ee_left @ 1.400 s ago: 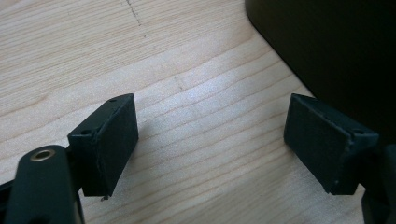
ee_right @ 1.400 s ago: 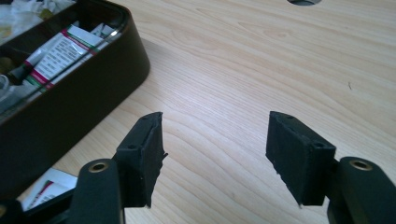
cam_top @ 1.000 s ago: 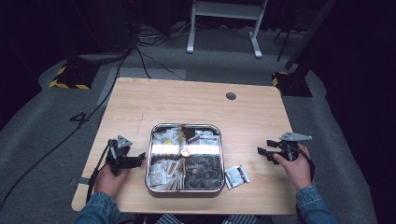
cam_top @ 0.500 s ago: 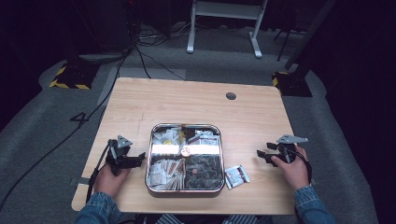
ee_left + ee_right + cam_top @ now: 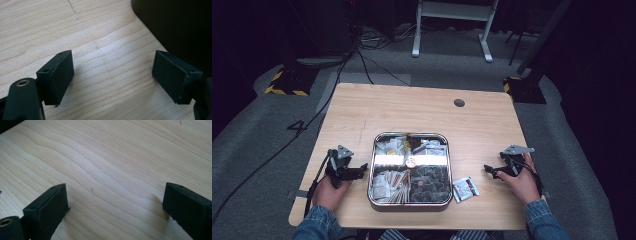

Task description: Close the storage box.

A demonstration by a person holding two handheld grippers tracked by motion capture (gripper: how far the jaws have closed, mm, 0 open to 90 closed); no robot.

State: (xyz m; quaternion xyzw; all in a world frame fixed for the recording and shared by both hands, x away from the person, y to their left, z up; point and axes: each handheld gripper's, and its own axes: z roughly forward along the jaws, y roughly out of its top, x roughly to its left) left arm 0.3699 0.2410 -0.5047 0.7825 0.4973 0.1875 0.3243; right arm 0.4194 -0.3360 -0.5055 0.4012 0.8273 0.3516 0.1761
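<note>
Packet point(image 5: 466, 189) lying flat on the wooden surface point(image 5: 422, 110), just beside the lower right corner of the metal tray point(image 5: 411, 205) of sorted sachets, touching neither tool. Right gripper point(image 5: 490, 171) sitting near it, to its right, jaws having just been opening further, now spread wide over bare wood with nothing between them, so probably readying for a pick-up. Left gripper point(image 5: 362, 169) resting at the tray's left edge, jaws likewise spread and empty.
</note>
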